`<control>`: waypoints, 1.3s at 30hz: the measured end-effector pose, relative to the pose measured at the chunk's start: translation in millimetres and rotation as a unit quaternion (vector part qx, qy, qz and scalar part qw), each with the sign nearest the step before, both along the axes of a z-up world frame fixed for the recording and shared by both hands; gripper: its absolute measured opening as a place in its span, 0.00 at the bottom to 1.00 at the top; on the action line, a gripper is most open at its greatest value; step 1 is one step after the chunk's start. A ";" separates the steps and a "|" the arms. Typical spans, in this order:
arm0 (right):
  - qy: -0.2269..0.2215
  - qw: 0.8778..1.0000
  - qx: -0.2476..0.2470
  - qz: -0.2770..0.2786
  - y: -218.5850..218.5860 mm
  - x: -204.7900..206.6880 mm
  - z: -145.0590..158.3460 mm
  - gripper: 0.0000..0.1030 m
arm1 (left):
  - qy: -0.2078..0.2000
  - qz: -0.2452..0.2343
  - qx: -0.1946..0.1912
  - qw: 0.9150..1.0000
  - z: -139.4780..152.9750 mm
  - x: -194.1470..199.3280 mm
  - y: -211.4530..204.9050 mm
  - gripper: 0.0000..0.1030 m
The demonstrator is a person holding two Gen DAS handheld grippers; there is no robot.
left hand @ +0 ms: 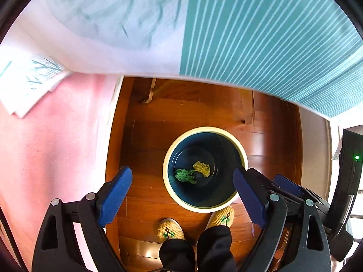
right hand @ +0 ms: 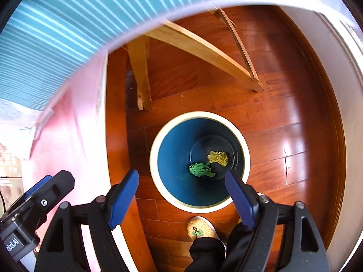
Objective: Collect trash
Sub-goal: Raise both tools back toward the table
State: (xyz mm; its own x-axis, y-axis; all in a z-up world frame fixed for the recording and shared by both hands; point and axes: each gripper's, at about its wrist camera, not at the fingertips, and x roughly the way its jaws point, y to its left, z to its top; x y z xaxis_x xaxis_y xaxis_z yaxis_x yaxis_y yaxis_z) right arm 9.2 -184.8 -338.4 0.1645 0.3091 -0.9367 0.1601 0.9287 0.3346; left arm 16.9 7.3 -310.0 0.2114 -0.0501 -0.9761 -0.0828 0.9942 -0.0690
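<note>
A round bin with a cream rim (left hand: 166, 156) (right hand: 153, 156) and dark blue inside stands on the wooden floor below both grippers. On its bottom lie a crumpled green scrap (left hand: 185, 175) (right hand: 200, 169) and a crumpled yellow scrap (left hand: 202, 167) (right hand: 218, 157), side by side. My left gripper (left hand: 182, 183) hangs open above the bin's near edge with nothing between its blue pads. My right gripper (right hand: 181, 184) is likewise open and empty over the bin's near edge. In the left wrist view the right gripper (left hand: 295, 188) shows at the right.
A bed with a teal striped cover (left hand: 272, 34) (right hand: 56, 29) and a pink sheet (left hand: 45, 147) overhangs at the top and left. Wooden frame legs (right hand: 141, 74) stand behind the bin. A person's feet in knitted slippers (left hand: 170, 229) (right hand: 200, 227) stand just before the bin.
</note>
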 end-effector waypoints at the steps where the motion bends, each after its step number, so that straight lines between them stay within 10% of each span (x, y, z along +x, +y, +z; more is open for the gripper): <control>1: -0.002 1.000 0.000 0.000 -0.1 -0.6 6.9 0.77 | -0.002 0.000 0.000 1.000 6.4 -0.4 -0.5 0.87; 16: -0.059 0.998 0.015 0.004 -6.4 -29.3 176.3 0.85 | -0.092 -0.045 -0.003 0.995 184.7 -18.6 -9.8 0.87; 27: -0.165 0.985 -0.030 0.037 5.4 -32.9 334.6 0.85 | -0.205 -0.072 0.004 0.976 329.0 -29.3 5.9 0.87; 39: -0.239 0.969 -0.064 0.005 10.9 4.0 416.1 0.85 | -0.281 -0.084 0.037 0.955 398.9 -16.8 20.1 0.87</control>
State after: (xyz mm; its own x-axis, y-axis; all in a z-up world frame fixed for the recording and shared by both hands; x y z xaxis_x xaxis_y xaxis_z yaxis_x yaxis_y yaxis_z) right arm 13.1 -173.9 77.7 0.5868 0.1981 -0.7851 0.0072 0.9683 0.2496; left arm 0.1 27.4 89.0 0.6980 -0.0644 -0.7132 0.1076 0.9941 0.0156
